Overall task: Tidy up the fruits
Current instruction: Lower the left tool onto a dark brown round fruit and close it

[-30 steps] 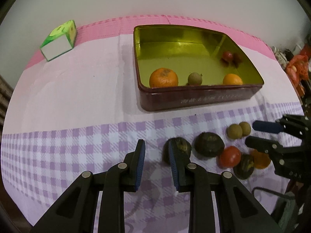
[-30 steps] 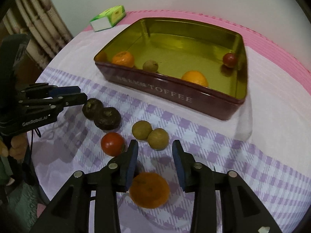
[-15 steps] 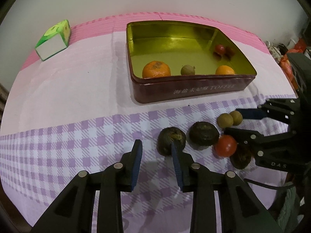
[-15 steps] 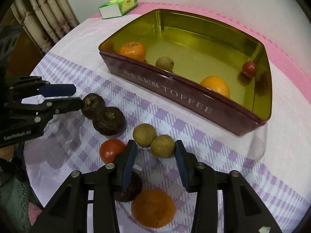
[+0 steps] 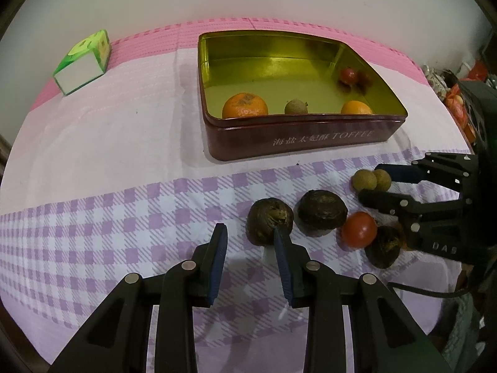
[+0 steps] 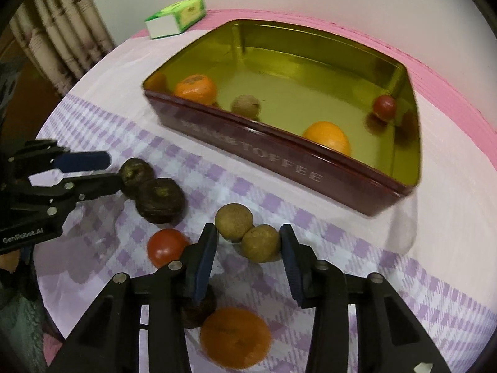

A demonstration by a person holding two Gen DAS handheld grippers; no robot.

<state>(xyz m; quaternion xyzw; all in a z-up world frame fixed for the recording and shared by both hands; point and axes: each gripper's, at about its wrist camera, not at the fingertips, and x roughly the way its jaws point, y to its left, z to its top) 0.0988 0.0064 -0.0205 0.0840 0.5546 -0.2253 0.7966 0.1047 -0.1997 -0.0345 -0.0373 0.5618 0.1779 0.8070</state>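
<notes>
The right hand-held gripper [image 6: 248, 242] is closing around a brown longan [image 6: 260, 243], pads not yet pressing; the left hand-held gripper [image 5: 251, 242] stands slightly open and empty beside a dark passion fruit [image 5: 269, 221].

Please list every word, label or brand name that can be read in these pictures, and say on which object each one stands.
"TOFFEE", after a row of Chinese characters too small to read surely: white print on the front wall of the dark red metal tin.
"GenRobot.AI": on the black body of the left gripper.
"DAS": on the black body of the right gripper.
Green and white carton: print too blurred to read.
</notes>
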